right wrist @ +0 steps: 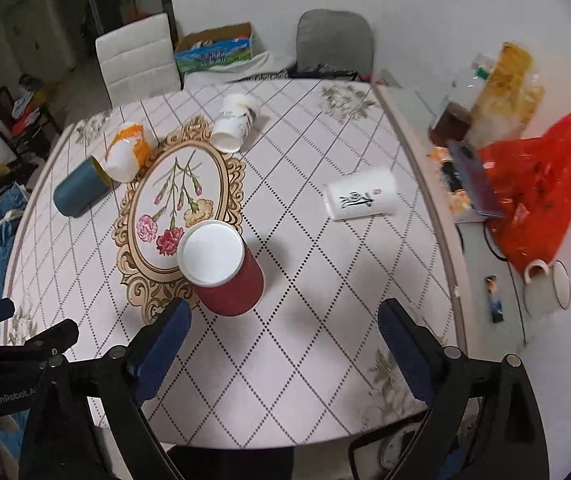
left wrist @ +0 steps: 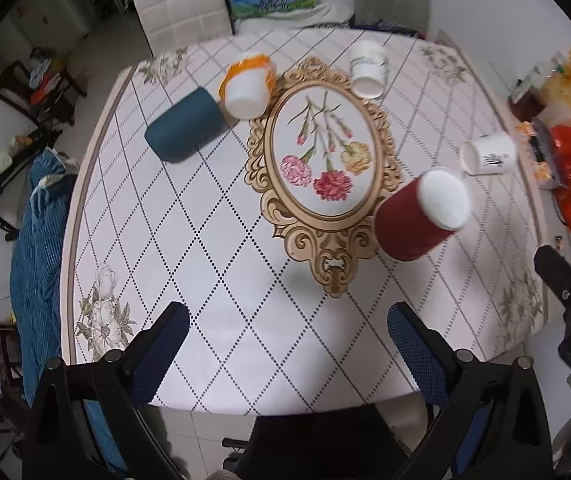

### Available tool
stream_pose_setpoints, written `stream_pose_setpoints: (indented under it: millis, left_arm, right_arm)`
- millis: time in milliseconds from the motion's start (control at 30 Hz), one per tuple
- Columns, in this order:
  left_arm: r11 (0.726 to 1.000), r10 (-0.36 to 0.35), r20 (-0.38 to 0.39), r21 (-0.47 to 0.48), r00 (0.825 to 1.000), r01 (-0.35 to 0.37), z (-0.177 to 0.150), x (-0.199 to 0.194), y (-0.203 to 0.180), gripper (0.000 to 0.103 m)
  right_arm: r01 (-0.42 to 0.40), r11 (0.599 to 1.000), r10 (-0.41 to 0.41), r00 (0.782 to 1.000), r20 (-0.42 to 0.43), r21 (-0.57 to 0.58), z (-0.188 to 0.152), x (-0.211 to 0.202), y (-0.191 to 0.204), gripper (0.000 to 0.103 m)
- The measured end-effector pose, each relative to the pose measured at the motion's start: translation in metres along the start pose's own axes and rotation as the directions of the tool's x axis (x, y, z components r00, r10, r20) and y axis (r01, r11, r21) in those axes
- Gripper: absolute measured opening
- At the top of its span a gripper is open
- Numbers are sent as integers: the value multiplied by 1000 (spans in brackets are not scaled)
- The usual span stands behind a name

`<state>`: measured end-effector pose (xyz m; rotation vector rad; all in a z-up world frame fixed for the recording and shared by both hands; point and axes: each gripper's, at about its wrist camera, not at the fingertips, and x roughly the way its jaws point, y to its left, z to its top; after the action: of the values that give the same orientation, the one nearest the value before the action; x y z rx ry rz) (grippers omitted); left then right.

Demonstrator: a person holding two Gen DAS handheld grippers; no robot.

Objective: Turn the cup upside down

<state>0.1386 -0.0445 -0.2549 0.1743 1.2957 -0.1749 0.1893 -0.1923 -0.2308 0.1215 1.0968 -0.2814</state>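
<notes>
Red paper cup [right wrist: 227, 270] stands inverted on the tabletop [right wrist: 325, 320], white base up, beside the floral medallion; both the left gripper [left wrist: 287, 354] and right gripper [right wrist: 285, 348] hover wide and empty, presumably released.

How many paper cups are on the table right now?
5. The red cup stands upside down by the near end of the floral oval; the blue cup and orange cup sit far left; a white cup at the back; a white cup with calligraphy lies on the right.
</notes>
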Motion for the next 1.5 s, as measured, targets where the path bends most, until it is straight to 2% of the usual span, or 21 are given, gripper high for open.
stream_pose_setpoints:
  millis: [367,633,900,1167,1500]
  left_arm:
    - [1000,14,155,-4,988,-13,-43,-96,-9,101]
    - [998,28,265,-56,964,-14,-90,-171,-13,101]
    - [995,57,322,-95,945,-28,-132,-217,-17,101]
    - [992,90,381,-111,920,-51,-157,-249,-18,101]
    - [992,83,386,-117,919,-41,-172,-257,-20,101]
  right_arm:
    - [-29,1000,28,989,148,4,-36,-117,-20,98]
    - [-47,998,58,971,232,-52,-65,-208,-32,99]
    - [-49,995,74,948,310,-88,-97,-282,-40,100]
    - [-73,994,99,932,348,-87,-120,-322,-49,100]
    - [-89,990,123,925,359,-111,-129,-339,-53,100]
